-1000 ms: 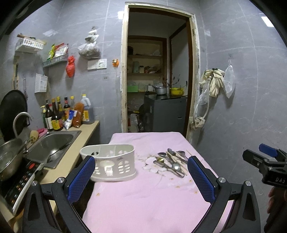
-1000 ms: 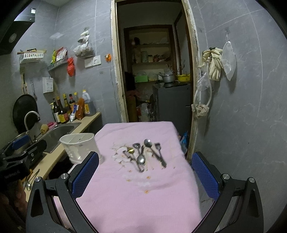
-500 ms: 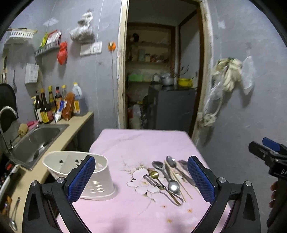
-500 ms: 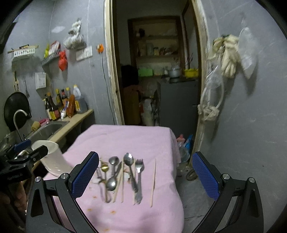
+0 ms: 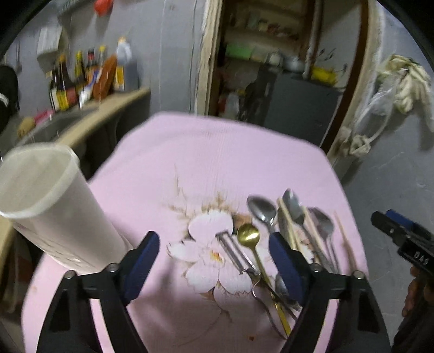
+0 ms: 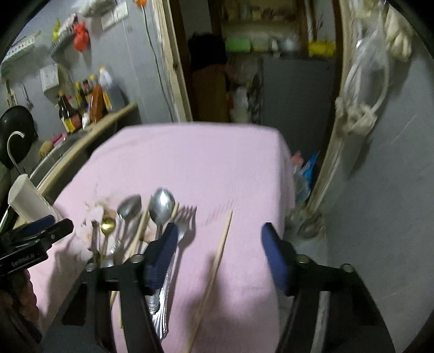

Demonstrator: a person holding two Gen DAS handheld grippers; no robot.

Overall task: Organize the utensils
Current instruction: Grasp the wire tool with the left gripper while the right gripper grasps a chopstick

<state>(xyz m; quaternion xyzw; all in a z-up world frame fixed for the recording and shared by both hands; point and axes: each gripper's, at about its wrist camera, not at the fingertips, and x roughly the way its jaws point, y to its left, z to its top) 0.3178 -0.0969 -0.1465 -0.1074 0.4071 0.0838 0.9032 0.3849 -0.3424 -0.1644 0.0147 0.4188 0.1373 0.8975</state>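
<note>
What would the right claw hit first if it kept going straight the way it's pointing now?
Probably the lone chopstick lying between the closing pads of the right claw, then the pink cloth beneath; depth is hard to judge.

Black gripper frames carry blue-padded jaws and silver screws.

Grey tiled walls enclose the room. A wood-framed doorway opens onto a dim storeroom with shelves. A beige counter at left carries sauce bottles beside a sink. Pink cloth covers the worktop.
</note>
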